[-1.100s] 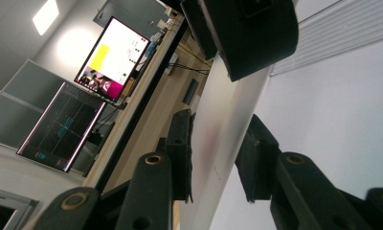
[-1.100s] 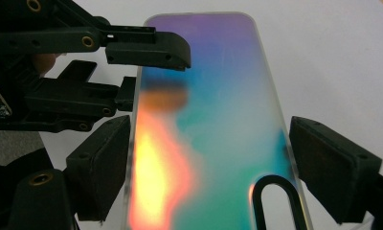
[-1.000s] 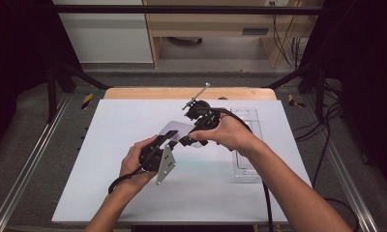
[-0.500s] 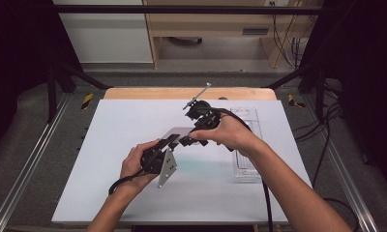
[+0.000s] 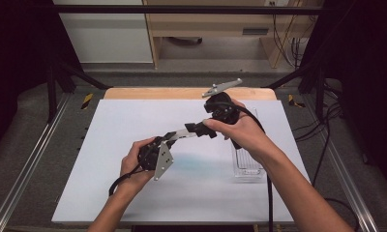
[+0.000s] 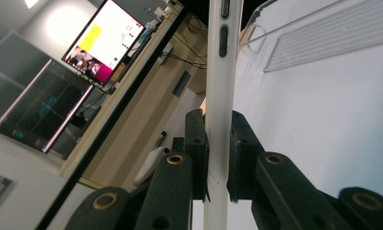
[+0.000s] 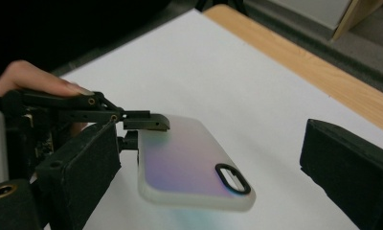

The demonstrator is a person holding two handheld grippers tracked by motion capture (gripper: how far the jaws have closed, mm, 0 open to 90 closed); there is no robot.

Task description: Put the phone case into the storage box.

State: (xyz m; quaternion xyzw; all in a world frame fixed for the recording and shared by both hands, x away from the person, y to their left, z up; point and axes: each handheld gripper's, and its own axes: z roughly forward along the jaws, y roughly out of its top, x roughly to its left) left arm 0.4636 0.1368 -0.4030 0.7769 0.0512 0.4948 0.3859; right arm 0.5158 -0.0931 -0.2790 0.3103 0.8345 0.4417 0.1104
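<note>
The phone case (image 7: 189, 167) hangs in the air above the white counter (image 5: 133, 125), flat side up, its long axis running from the left claw (image 5: 171, 138) toward the right claw (image 5: 203, 129), as the high view shows it, rising slightly toward the right. In the right claw's view the case's iridescent back faces up, the oval camera cutout at the end away from the left claw. The left claw is clamped on the case: in its own view both black pads press the white edge (image 6: 218, 120) from either side, the side buttons further up along that edge. The right claw stands wide open, one pad on each side of the case's free end, touching neither side as far as its own view shows. The left hand (image 5: 138, 162) sits low over the middle of the counter; the right hand (image 5: 242, 128) is higher and further back. Just beside the right forearm, near the counter's right edge, a clear plastic tray (image 5: 247, 164) lies flat; whether anything is in it I cannot tell. A strip of bare wood (image 5: 133, 93) shows along the counter's far edge. In the left claw's view a lit monitor (image 6: 106, 40) glows off in the background.
</note>
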